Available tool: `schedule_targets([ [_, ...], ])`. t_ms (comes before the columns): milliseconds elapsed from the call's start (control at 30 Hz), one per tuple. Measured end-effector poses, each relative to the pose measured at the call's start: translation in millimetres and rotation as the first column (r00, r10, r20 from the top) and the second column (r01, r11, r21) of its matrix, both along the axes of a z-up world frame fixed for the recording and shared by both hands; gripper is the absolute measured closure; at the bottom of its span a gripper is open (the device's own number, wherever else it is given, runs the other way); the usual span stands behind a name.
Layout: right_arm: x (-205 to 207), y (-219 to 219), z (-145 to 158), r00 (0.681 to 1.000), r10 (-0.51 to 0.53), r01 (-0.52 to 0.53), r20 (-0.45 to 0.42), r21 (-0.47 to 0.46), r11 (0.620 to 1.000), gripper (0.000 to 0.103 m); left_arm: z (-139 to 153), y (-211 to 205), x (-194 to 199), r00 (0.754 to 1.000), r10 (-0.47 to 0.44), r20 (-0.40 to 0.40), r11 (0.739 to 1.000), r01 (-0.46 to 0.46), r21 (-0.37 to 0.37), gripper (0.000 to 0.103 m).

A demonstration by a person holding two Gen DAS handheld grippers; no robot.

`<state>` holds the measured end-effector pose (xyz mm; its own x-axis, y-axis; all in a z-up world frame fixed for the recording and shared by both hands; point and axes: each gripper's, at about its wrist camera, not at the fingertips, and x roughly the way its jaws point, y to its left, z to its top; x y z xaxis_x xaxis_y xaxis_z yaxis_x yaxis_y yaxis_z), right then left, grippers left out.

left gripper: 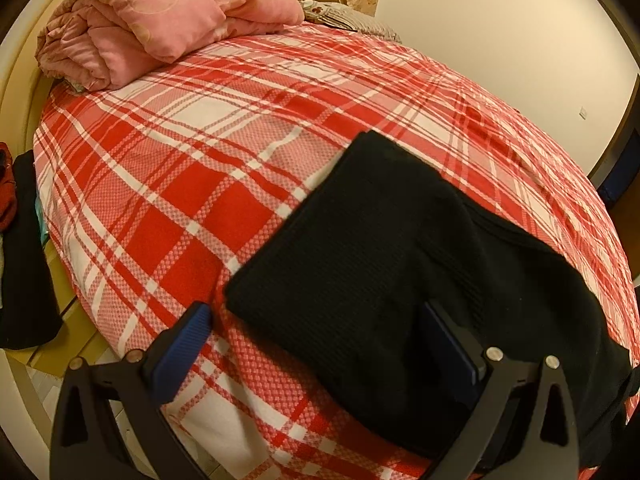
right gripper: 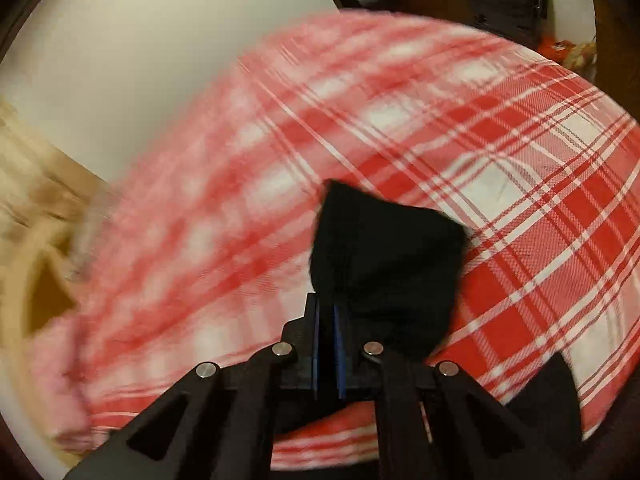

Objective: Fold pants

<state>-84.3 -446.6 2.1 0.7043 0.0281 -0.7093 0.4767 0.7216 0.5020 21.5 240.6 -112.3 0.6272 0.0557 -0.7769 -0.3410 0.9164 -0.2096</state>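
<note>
Lighting was warm, yellowish and even indoors. Left wrist view was sharp; right wrist view showed heavy motion blur across the plaid bedsheet [right gripper: 208, 216]. Both showed fisheye bending and dark corner vignetting.

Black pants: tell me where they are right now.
In the left wrist view the black pants lie on the plaid bedsheet at lower right, far from the pink quilt; the right gripper pinches one end.

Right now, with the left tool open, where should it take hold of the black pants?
Probably the near left corner of the black pants, coming from the bed's near edge. That folded corner lies flat between the open left tool's fingers; the right tool already clamps another end.
</note>
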Motion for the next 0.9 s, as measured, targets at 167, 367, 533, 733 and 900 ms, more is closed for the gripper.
schedule_targets([
  [167, -61.7, -4.5, 24.6, 0.964, -0.045, 0.023, 0.261, 0.087, 0.996, 0.097, -0.2, -0.1, -1.2, 1.0, 0.01, -0.002, 1.0, -0.01, -0.001, 0.0],
  [367, -113.1, -22.6, -8.7, 0.953, -0.064, 0.022, 0.297, 0.143, 0.99, 0.096, 0.5, -1.3, -0.8, 1.0, 0.019, -0.008, 1.0, -0.019, -0.001, 0.0],
  [533, -149.7, -36.7, -31.2, 0.979, -0.124, 0.108, 0.163, 0.103, 0.989, 0.096, 1.3, -1.5, 0.7, 1.0, 0.022, -0.015, 1.0, -0.022, -0.001, 0.0],
  [733, -164.7, -61.2, -20.2, 0.969, -0.241, 0.243, 0.052, -0.031, 0.97, 0.095, 6.3, -1.2, 3.4, 0.999, -0.002, -0.033, 1.0, 0.003, 0.015, 0.0],
  [900, -126.2, -76.1, -2.1, 0.981, -0.177, 0.183, 0.084, -0.081, 0.98, 0.041, 34.1, -35.6, -4.5, 0.995, -0.102, 0.019, 0.974, 0.096, 0.205, 0.008],
])
